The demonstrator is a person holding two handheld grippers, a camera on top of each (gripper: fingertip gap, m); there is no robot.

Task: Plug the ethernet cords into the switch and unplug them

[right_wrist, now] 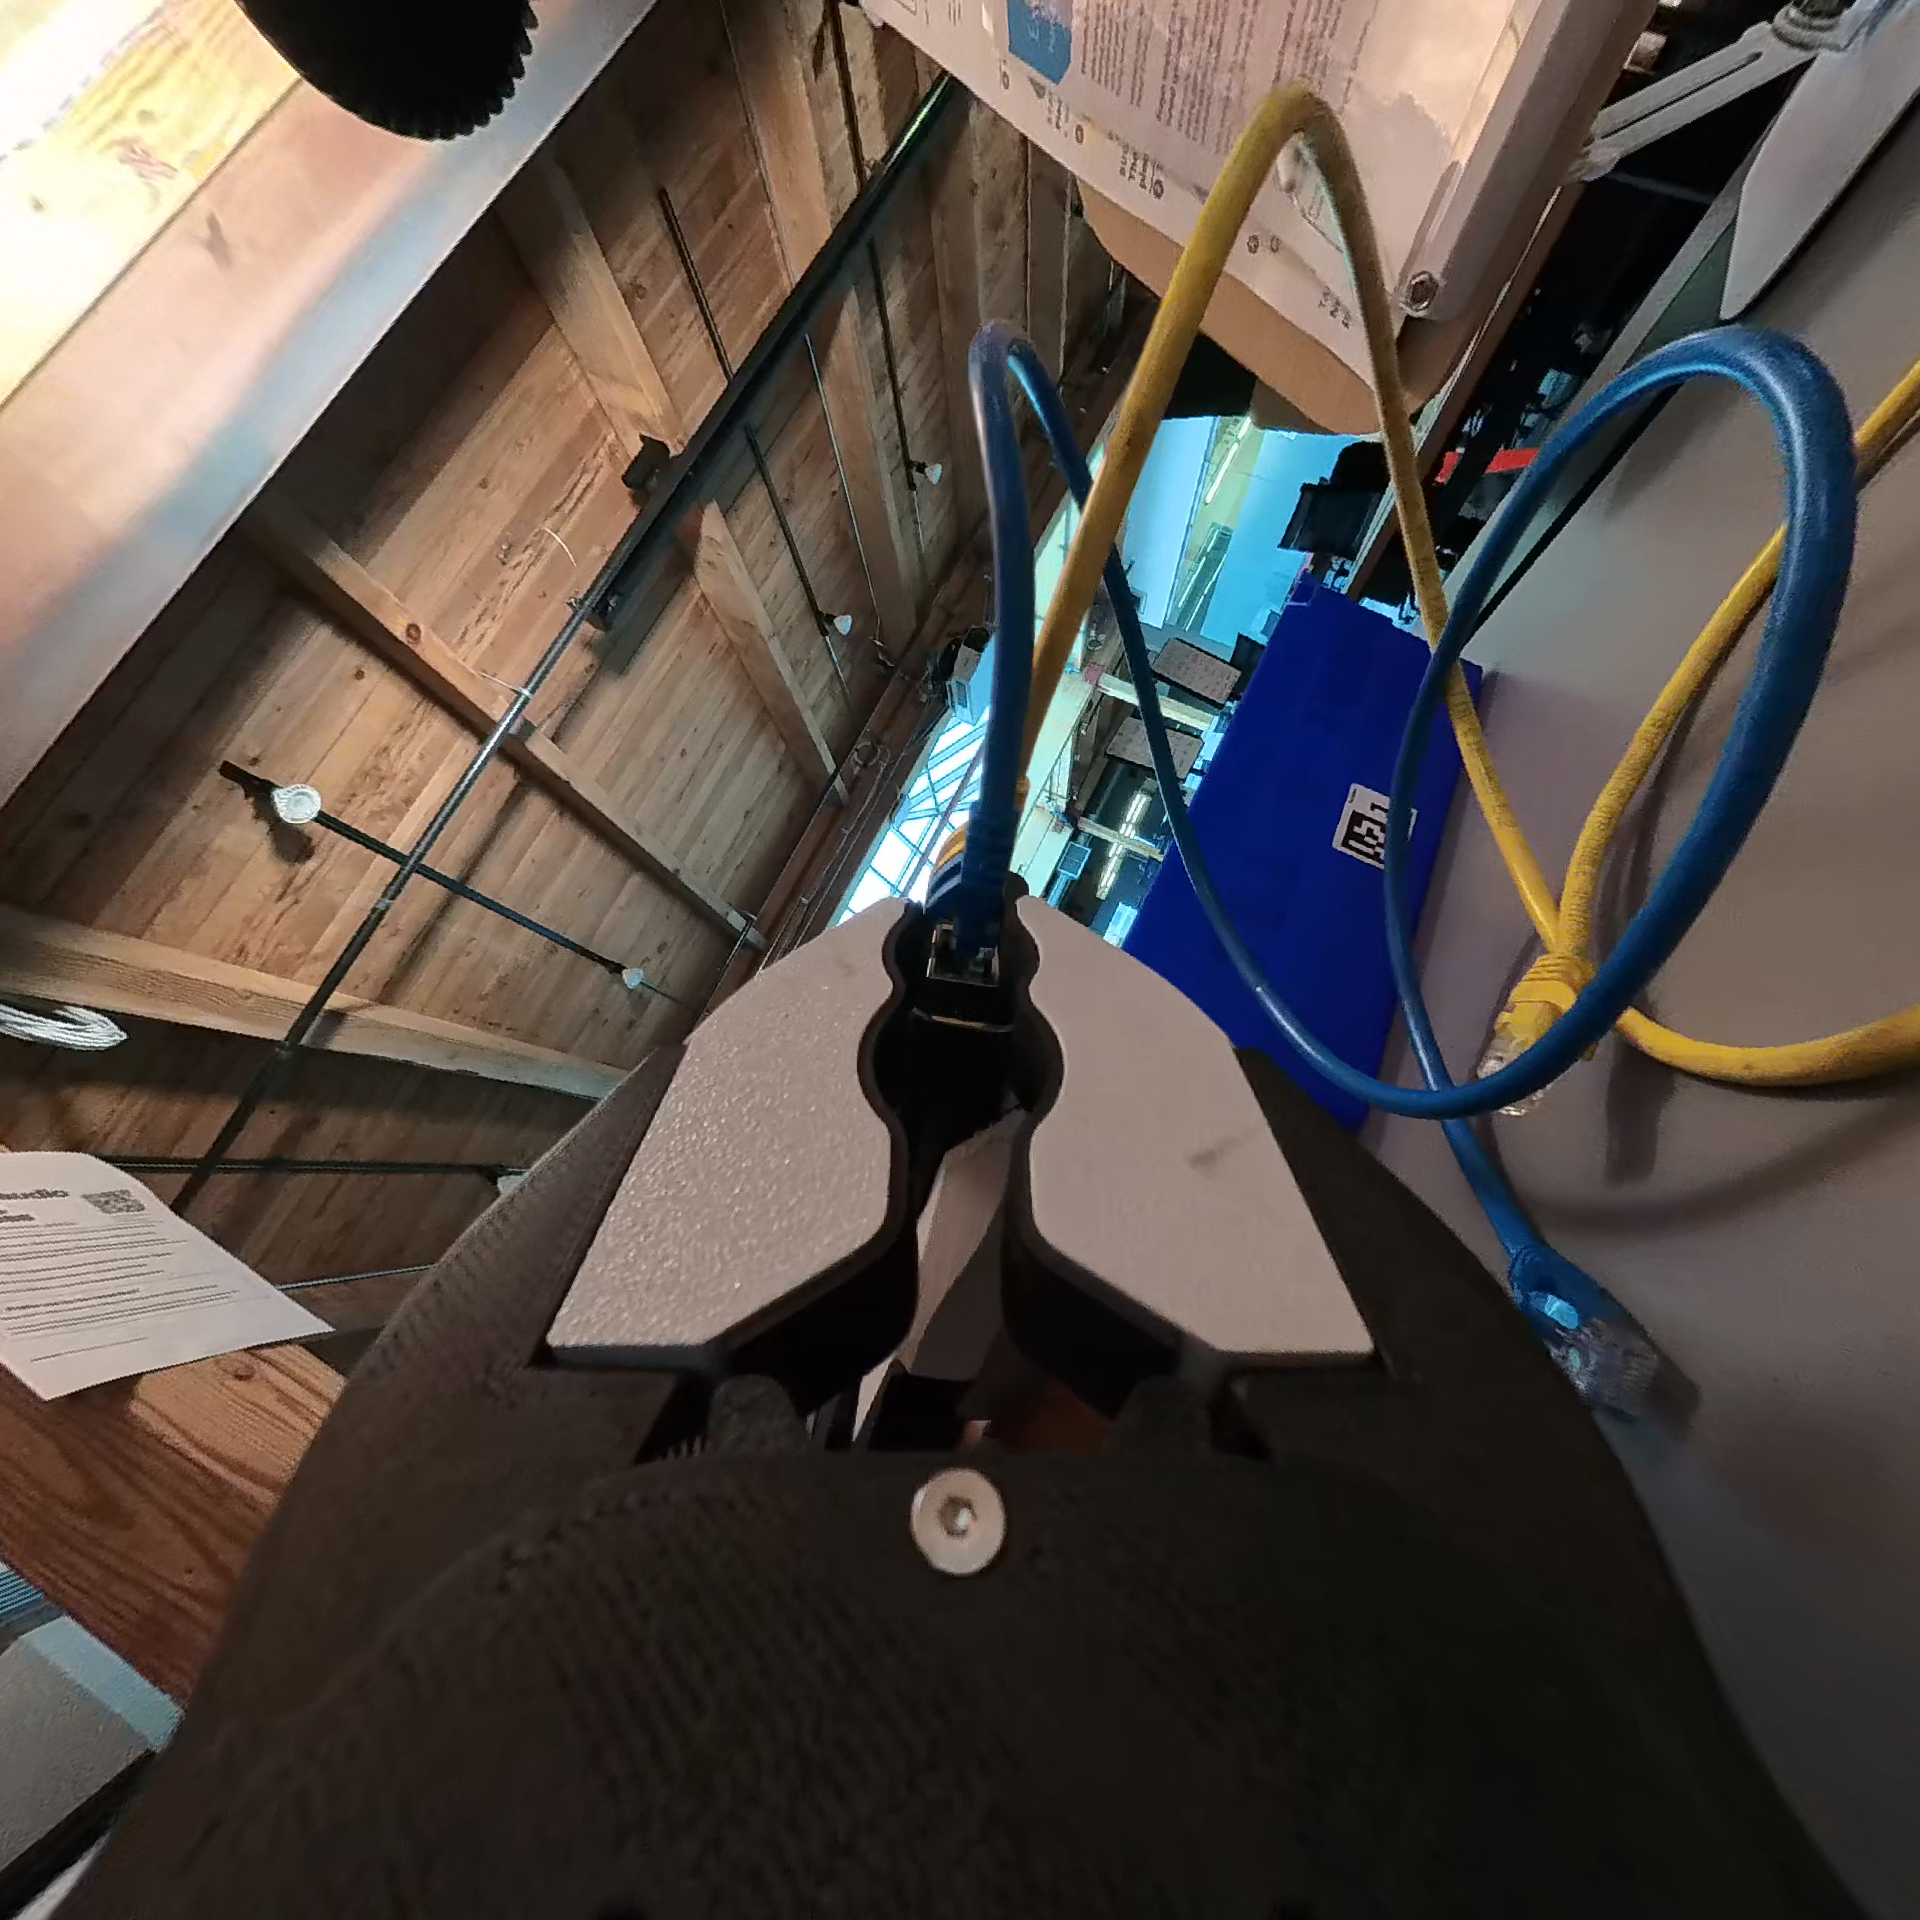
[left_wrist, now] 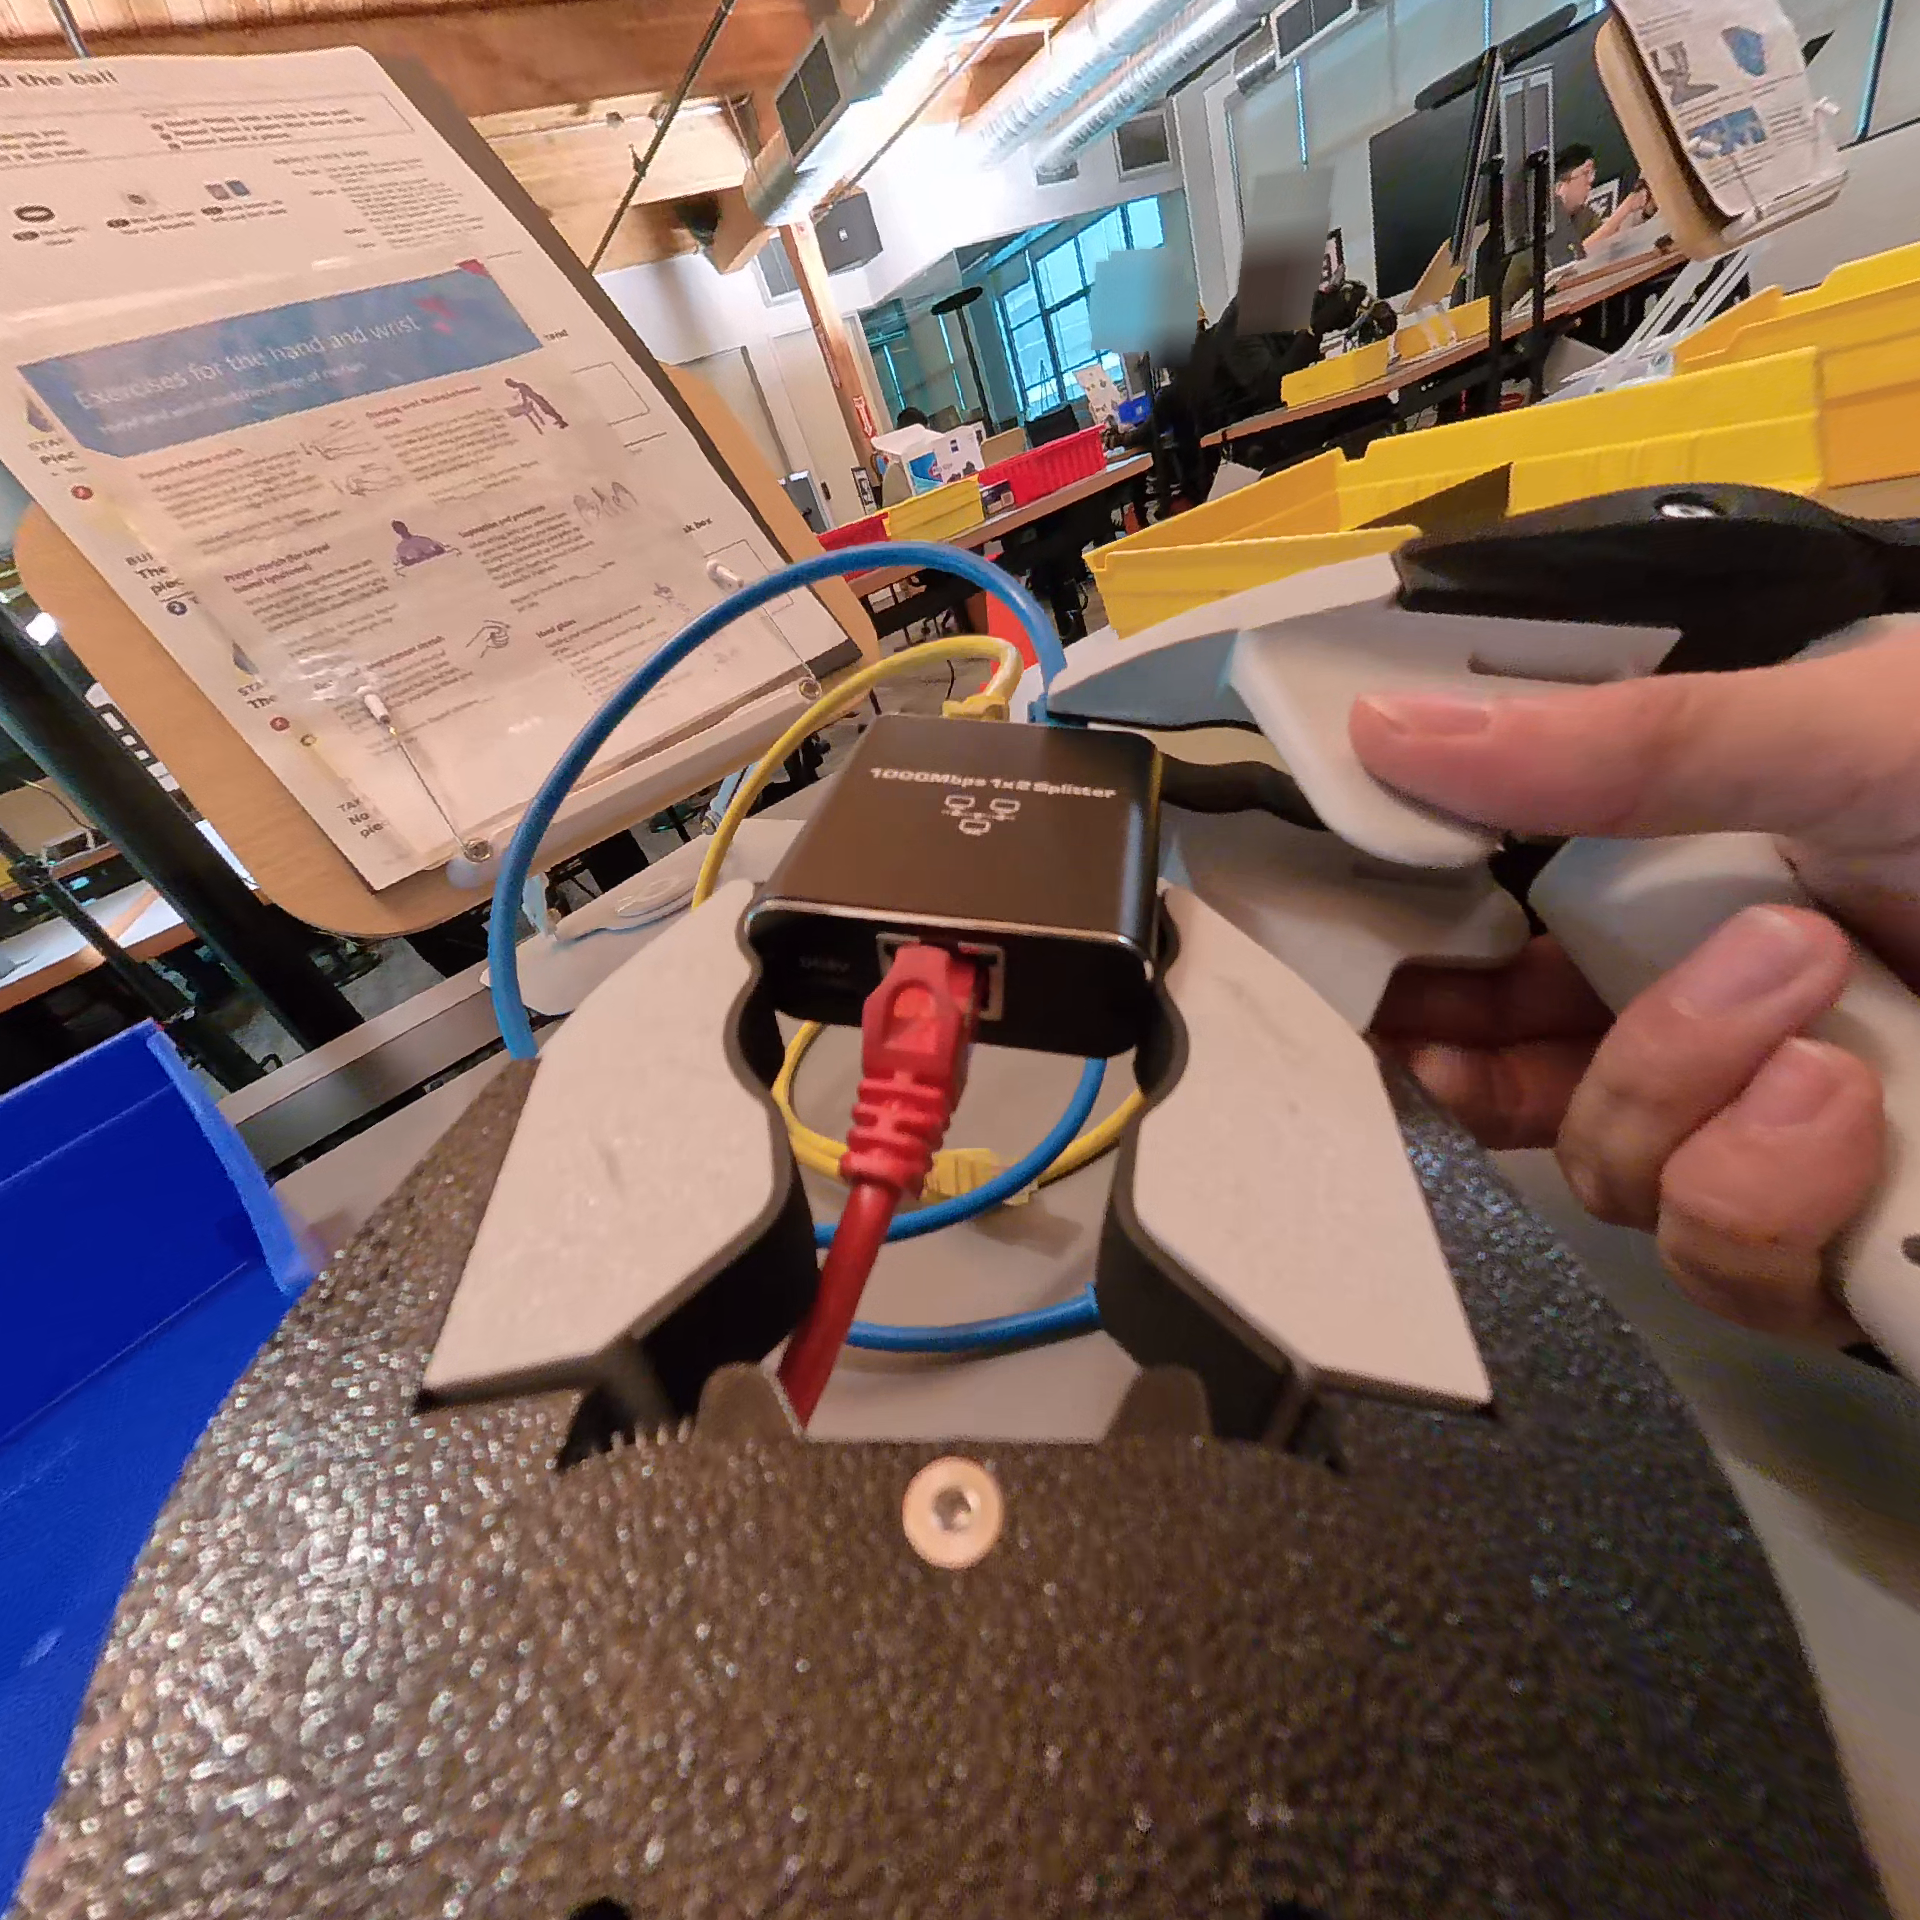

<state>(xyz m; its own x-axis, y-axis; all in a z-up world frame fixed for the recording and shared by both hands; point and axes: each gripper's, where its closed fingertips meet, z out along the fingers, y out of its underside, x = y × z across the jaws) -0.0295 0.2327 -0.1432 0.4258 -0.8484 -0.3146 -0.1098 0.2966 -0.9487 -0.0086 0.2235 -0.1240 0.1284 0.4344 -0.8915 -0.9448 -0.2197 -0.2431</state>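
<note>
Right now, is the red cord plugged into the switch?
Plugged in. The red cord's connector sits inside the front port of the switch, which the left jaws clamp by its sides.

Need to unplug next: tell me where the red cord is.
Left wrist view, centre: the red cord is plugged into the near face of the black switch, held in the left tool; it trails back between the fingers.

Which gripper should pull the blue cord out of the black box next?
Probably right. The right gripper is pinched on the blue cord just where it enters the switch. The left gripper clamps the switch body, so it is better used to steady it.
</note>
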